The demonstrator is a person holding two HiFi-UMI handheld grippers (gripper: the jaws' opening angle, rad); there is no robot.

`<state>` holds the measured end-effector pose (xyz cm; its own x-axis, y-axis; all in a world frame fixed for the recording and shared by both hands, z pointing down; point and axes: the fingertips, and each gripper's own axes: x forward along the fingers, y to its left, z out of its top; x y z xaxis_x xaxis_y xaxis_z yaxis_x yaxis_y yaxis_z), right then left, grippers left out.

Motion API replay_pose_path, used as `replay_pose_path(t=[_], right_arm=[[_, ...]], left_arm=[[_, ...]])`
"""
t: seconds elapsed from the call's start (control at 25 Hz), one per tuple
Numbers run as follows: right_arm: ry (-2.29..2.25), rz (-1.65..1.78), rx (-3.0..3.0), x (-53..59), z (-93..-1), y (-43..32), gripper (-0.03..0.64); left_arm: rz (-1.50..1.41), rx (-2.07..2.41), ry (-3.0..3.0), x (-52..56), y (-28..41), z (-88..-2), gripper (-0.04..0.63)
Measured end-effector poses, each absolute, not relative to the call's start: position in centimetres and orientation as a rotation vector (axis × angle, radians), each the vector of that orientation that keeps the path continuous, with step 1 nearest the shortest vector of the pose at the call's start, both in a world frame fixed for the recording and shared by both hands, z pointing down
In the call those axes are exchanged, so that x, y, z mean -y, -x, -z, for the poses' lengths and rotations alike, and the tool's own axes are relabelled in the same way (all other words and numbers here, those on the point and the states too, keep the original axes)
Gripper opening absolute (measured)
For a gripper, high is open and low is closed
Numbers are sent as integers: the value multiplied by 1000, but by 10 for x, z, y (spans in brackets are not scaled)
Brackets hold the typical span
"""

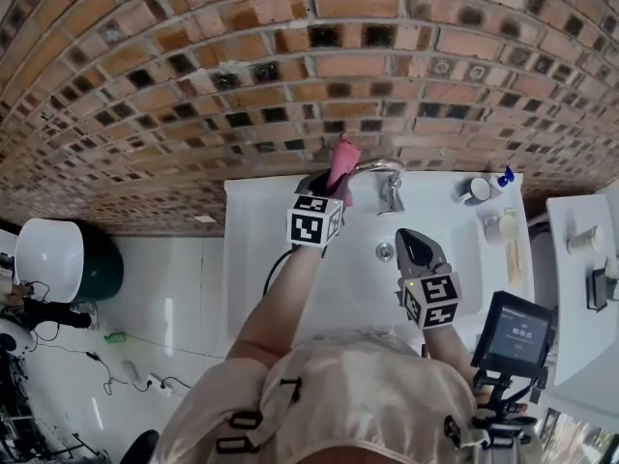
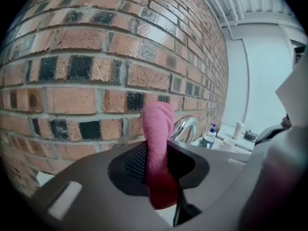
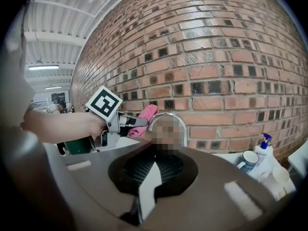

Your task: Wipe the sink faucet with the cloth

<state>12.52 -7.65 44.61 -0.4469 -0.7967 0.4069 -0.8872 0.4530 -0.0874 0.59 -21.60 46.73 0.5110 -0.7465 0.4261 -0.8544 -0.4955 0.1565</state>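
A pink cloth [image 1: 341,162] sticks up from my left gripper [image 1: 324,184], whose jaws are shut on it. It hangs just left of the chrome faucet [image 1: 382,174] at the back of the white sink [image 1: 251,259]. In the left gripper view the cloth [image 2: 158,124] stands between the jaws of the left gripper [image 2: 156,162], with the faucet's arch [image 2: 185,126] close behind it. My right gripper [image 1: 411,243] hovers over the basin in front of the faucet. In its own view the right gripper [image 3: 151,186] has its jaws a little apart and holds nothing; the cloth [image 3: 144,117] sits beside the spout [image 3: 184,131].
A brick wall [image 1: 290,56] rises right behind the sink. A soap bottle [image 1: 503,177], a mug [image 1: 474,191] and a cup [image 1: 501,225] stand on the sink's right ledge. The drain [image 1: 385,250] lies below the faucet. A screen on a stand [image 1: 522,332] is at the right.
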Motion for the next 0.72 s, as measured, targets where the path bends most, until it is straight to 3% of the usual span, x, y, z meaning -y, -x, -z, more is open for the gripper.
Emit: replay_pose_path(t=[0.32, 0.72], right_arm=[[-1448, -463, 2372, 76, -461, -154, -12], [-1451, -478, 2392, 86, -467, -179, -12]], left_arm=[[-400, 1397, -2449, 219, -26, -443, 94], [-395, 1187, -2654, 215, -133, -419, 95]])
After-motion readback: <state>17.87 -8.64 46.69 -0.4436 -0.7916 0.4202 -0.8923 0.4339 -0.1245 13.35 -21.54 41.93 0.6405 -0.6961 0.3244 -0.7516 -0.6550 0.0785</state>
